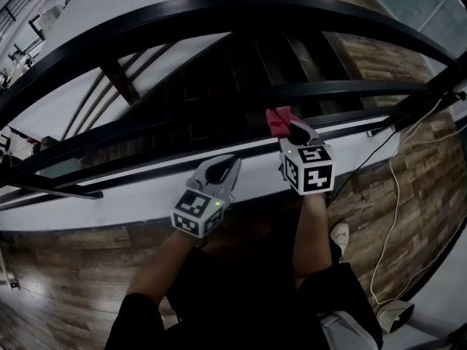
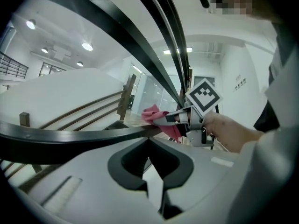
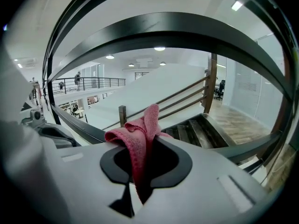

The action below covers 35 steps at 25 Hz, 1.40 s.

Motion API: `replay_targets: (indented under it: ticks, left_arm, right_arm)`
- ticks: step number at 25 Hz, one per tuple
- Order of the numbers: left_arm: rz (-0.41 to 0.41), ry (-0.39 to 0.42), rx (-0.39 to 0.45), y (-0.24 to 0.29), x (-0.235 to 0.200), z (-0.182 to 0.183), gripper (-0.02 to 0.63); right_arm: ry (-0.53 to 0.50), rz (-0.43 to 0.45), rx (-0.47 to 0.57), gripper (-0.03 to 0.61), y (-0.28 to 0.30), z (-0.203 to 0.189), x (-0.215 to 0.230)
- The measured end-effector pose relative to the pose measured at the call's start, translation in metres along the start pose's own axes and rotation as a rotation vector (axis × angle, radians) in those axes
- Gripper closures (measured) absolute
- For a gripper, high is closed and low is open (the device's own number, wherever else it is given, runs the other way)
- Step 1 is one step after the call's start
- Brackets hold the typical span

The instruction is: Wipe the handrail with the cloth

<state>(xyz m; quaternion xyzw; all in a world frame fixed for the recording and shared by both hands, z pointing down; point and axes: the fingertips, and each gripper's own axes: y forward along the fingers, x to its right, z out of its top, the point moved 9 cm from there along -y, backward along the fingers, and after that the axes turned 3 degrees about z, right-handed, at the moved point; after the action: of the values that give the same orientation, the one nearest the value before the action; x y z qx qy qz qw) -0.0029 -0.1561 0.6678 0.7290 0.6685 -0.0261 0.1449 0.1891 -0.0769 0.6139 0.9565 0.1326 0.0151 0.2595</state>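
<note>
Cloth [image 1: 279, 119] (pink, bunched) sat pinched between the closed fingers of the right gripper [image 1: 288, 131], seemingly against a lower bar of the handrail [image 1: 182, 12]. The left gripper [image 1: 221, 170] fingers were together and empty.

No readable words, brands or numbers are found in any view. Black-and-white square markers, made of blocks and not of letters, are carried on the cube [image 1: 197, 214] of the left gripper [image 1: 219, 172] and on the cube [image 1: 315, 168] of the right gripper [image 1: 283, 125]. A small notice [image 2: 240, 82] is seen on the white wall at the right of the left gripper view, but its print is too small to be read.
</note>
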Motion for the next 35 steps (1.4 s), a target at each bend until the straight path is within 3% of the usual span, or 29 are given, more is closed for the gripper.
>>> replay_targets:
  ticks: [4, 8, 13, 22, 31, 35]
  left_arm:
    - [0.019, -0.029, 0.031, -0.025, -0.015, -0.006, 0.614]
    - [0.043, -0.031, 0.032, -0.050, -0.032, -0.014, 0.614]
    - [0.083, -0.011, 0.050, -0.070, -0.050, -0.016, 0.614]
    - [0.196, -0.024, 0.054, -0.098, -0.072, -0.030, 0.614]
    - [0.289, -0.065, 0.085, -0.138, -0.102, -0.041, 0.614]
    - [0.349, -0.082, 0.087, -0.157, -0.113, -0.050, 0.614]
  right_arm:
    - [-0.043, -0.050, -0.006, 0.528, 0.004, 0.003, -0.017]
    - [-0.048, -0.020, -0.015, 0.529, 0.012, 0.008, -0.047]
    - [-0.124, -0.044, -0.040, 0.528, 0.024, 0.011, -0.076]
    - [-0.171, 0.072, -0.032, 0.528, 0.038, 0.019, -0.123]
    - [-0.253, 0.270, -0.023, 0.528, 0.053, 0.032, -0.216]
    - [-0.336, 0.280, -0.041, 0.528, 0.059, 0.035, -0.248]
